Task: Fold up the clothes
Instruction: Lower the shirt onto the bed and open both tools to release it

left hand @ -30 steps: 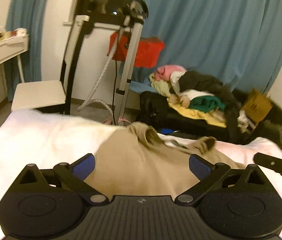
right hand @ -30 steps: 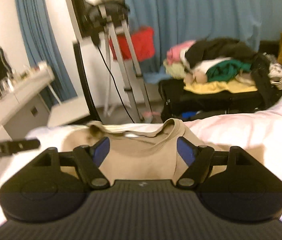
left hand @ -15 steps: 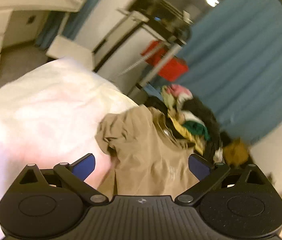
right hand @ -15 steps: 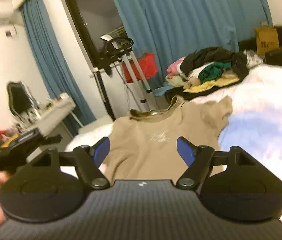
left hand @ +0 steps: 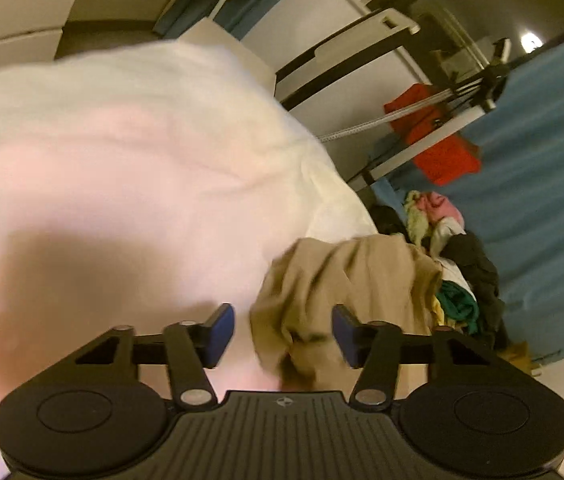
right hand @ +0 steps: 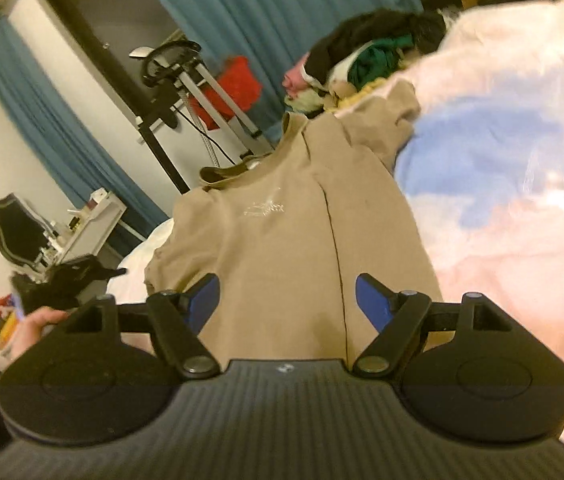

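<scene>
One tan t-shirt [right hand: 294, 240] is the whole job right now, and it's lying face up on the pale bedspread [right hand: 502, 184], small chest print showing, collar toward the far end of the bed. A second ago both cameras were low and level behind the hem; now they've lifted and rolled, and the left one has swung out to the shirt's side. From the left wrist view the bunched-up sleeve [left hand: 314, 280] sits right in front of the fingers, with a bit of it between them.

Left gripper [left hand: 282, 330] has its jaws apart with nothing pinched yet, though narrower than before, so I'd guess it's lining up to grab that sleeve for the first fold inward. Right gripper [right hand: 287, 300] is wide open too, hovering over the lower body of the shirt, holding nothing.

Further out there's a heap of other clothes [right hand: 362, 56] past the bed end and blue curtains [right hand: 262, 8] behind.
</scene>
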Available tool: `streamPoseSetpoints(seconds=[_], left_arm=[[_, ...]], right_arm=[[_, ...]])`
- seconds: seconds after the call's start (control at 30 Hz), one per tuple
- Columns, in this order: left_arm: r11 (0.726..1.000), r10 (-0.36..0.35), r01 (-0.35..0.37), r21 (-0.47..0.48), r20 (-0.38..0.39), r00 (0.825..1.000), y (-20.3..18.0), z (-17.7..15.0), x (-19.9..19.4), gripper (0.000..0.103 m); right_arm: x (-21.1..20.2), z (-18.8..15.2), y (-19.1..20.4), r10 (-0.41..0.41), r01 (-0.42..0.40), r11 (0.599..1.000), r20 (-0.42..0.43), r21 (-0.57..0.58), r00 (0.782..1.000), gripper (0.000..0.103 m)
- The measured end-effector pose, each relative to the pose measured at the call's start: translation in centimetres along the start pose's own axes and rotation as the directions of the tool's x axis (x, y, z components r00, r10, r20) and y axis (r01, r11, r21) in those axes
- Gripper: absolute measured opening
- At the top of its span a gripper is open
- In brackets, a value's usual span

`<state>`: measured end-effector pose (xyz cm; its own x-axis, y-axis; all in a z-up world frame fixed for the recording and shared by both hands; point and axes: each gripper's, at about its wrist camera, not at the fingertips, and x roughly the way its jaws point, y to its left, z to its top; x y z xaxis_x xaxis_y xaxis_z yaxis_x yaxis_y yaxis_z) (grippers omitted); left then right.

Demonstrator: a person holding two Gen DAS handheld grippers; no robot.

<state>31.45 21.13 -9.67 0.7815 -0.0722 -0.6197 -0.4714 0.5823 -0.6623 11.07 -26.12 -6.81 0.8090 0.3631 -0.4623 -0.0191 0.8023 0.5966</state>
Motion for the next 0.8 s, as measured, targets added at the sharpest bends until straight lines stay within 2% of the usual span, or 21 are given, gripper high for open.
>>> streamPoseSetpoints(seconds=[0.1, 0.2, 0.23, 0.27, 0.3, 0.4, 0.5, 0.57, 0.63, 0.7, 0.77, 0.8], left_arm=[[1.000, -0.008, 0.008, -0.009, 0.024, 1.000, 0.2, 0.9, 2.9, 0.048], [0.999, -0.035, 0.035, 0.009, -0.002, 0.999, -0.2, 1.5, 5.4, 0.040], [0.999, -0.029, 0.030, 0.037, -0.027, 0.999, -0.6, 1.6, 5.9, 0.033], [0.997, -0.018, 0.021, 0.072, -0.050, 0.999, -1.0, 1.7, 6.4, 0.019], [0.992, 0.010, -0.002, 0.127, -0.061, 0.998, -1.6, 2.0, 6.7, 0.012], [0.960, 0.087, -0.076, 0.269, -0.031, 0.996, -3.6, 3.5, 6.7, 0.005], [0.902, 0.168, -0.168, 0.397, 0.035, 0.985, -6.6, 5.5, 6.1, 0.004], [0.820, 0.230, -0.258, 0.511, 0.119, 0.966, -9.3, 6.6, 5.3, 0.004], [0.713, 0.238, -0.329, 0.619, 0.228, 0.944, -11.8, 6.7, 4.3, 0.004], [0.651, 0.213, -0.337, 0.680, 0.262, 0.941, -13.5, 6.3, 3.7, 0.005], [0.672, 0.179, -0.296, 0.679, 0.238, 0.954, -13.9, 5.8, 3.4, 0.005], [0.673, 0.161, -0.283, 0.683, 0.238, 0.958, -14.0, 5.3, 3.4, 0.005]], right_arm=[[2.0, 0.0, -1.1, 0.007, -0.006, 0.999, -0.024, 0.040, 1.000, 0.078], [4.2, 0.1, -2.0, 0.013, -0.009, 0.997, -0.059, 0.070, 0.998, 0.078], [4.9, 0.2, -2.3, 0.010, -0.005, 0.997, -0.069, 0.078, 0.998, 0.078], [5.5, 0.2, -2.6, 0.006, 0.001, 0.996, -0.079, 0.085, 0.997, 0.078], [5.9, 0.3, -2.9, 0.002, 0.006, 0.995, -0.084, 0.096, 0.996, 0.078], [6.5, 0.5, -3.5, 0.004, 0.011, 0.990, -0.100, 0.141, 0.995, 0.078], [6.9, 0.6, -3.2, -0.013, 0.021, 0.995, -0.086, 0.100, 0.996, 0.078], [7.2, 0.8, -2.8, -0.044, 0.048, 0.997, -0.072, 0.057, 0.996, 0.078], [7.5, 0.9, -2.4, -0.057, 0.059, 0.998, -0.062, 0.030, 0.996, 0.078], [7.8, 1.0, -2.2, -0.063, 0.064, 0.998, -0.061, 0.011, 0.996, 0.078], [8.0, 0.9, -2.0, -0.061, 0.062, 0.998, -0.063, 0.002, 0.996, 0.078], [8.1, 0.8, -2.0, -0.060, 0.061, 0.998, -0.066, 0.000, 0.996, 0.078]])
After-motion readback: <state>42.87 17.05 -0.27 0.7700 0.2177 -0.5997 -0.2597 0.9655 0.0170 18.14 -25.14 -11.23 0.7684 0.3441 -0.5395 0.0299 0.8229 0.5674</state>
